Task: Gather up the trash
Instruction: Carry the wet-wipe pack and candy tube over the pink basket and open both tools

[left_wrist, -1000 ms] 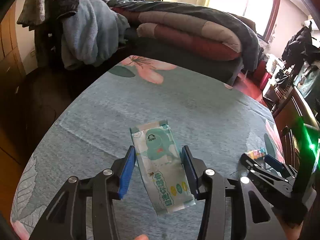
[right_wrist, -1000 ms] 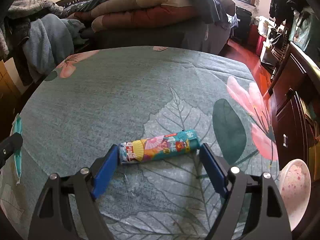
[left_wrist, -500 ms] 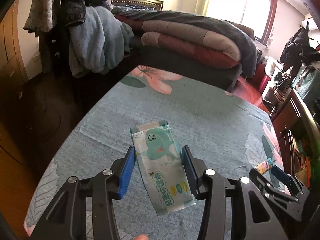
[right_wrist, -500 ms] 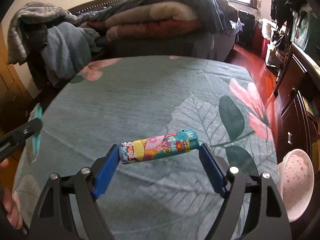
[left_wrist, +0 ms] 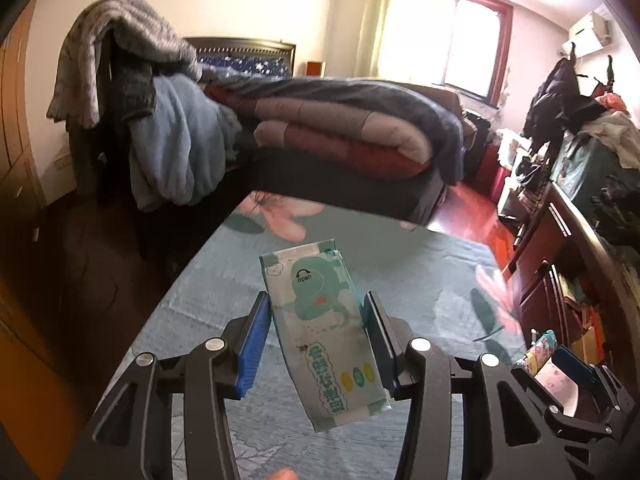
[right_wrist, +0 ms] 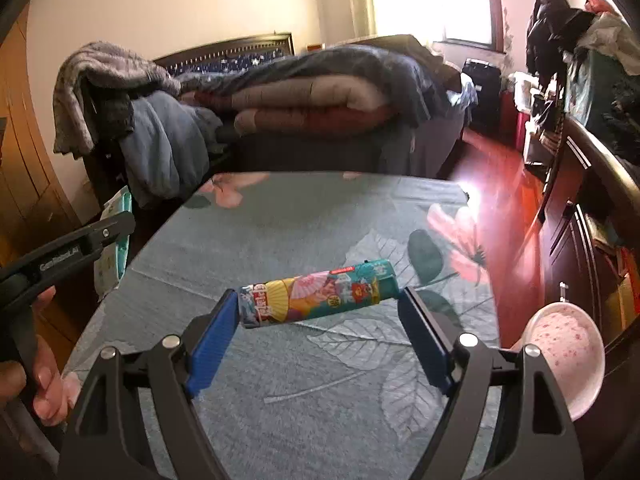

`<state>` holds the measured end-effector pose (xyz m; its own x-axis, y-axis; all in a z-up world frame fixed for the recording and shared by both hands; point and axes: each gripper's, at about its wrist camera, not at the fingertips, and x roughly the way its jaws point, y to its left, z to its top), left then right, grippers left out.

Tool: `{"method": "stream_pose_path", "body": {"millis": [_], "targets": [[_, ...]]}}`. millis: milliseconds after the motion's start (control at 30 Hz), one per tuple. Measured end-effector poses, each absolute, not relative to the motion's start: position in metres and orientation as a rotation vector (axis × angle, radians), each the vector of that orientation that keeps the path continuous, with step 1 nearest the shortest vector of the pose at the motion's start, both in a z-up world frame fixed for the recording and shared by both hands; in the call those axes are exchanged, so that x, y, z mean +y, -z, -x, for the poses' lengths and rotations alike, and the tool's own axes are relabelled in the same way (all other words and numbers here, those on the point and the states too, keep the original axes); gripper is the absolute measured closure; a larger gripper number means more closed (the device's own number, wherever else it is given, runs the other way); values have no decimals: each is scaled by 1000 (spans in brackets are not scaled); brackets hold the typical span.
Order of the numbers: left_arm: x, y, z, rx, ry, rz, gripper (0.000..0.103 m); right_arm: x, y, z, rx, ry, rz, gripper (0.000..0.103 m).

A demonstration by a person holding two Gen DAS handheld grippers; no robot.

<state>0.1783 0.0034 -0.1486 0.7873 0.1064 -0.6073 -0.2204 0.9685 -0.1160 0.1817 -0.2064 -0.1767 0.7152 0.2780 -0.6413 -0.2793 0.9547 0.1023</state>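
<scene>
While both tools ride raised above the worktop (right_wrist: 280, 240), my left tongs (left_wrist: 316, 344) point forward toward the bed (left_wrist: 340, 140), blue pads pinching a pale green wipes pack (left_wrist: 326, 336) by its long sides; pack tilted, its lower end hanging below the pads, clear of the floral cloth. My left hand (right_wrist: 44, 384) shows at the edge of the right view, wrapped round the handle. My right tongs (right_wrist: 320, 324) are held level, spread wide but bridged by a colourful tube wrapper (right_wrist: 318, 294) gripped end to end between the pads, lifted off the cloth. Pink bowl (right_wrist: 568, 352) sits just beside the right finger.
</scene>
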Motion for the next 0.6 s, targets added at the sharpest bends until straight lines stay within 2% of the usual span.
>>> {"method": "stream_pose_path", "body": {"millis": [300, 600], "targets": [[-13, 110, -156, 554, -145, 153, 54, -236, 131, -143, 603, -290, -33, 23], [-37, 90, -144, 503, -101, 113, 54, -259, 115, -124, 558, -281, -52, 23]]}}
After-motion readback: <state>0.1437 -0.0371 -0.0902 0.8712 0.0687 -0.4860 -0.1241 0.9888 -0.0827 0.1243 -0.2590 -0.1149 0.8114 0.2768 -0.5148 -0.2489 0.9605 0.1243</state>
